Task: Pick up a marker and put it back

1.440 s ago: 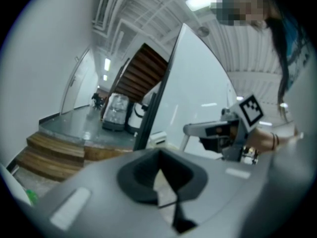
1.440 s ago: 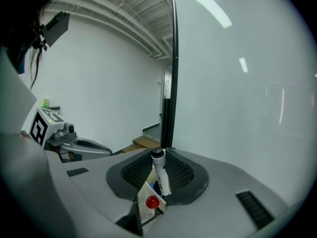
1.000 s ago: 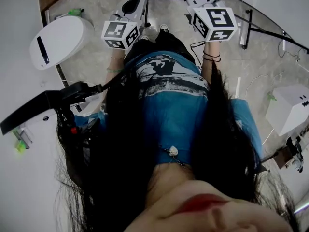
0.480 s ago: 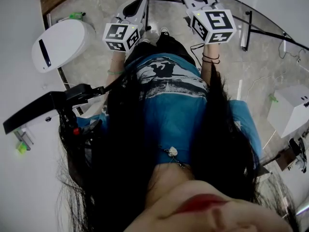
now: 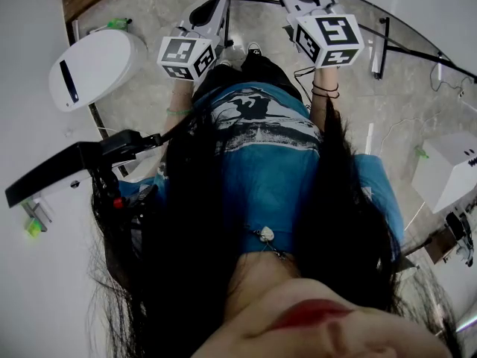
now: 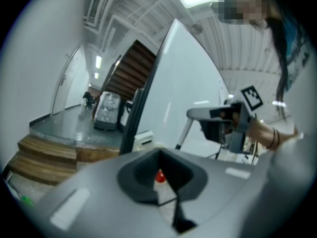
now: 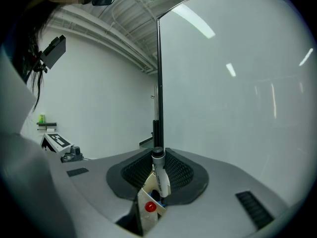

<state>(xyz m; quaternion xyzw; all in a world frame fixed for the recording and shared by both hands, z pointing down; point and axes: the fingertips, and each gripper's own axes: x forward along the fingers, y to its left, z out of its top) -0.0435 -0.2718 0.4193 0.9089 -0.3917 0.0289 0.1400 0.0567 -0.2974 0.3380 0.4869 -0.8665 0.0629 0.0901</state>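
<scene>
Marker [image 7: 158, 168], light, stiff and likely slick-barrelled, stands clamped by its lower barrel in the right tongs [image 7: 153, 190]; left tongs [image 6: 163, 182] closed on nothing.

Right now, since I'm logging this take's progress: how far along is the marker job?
Done: the pick-up. The marker is clamped in the right gripper, cap end pointing out along the jaws, in front of the whiteboard. In hand: only that hold; the left gripper is shut on nothing. Left: putting it back, since the marker rests on no surface and the jaws have not released it.
</scene>
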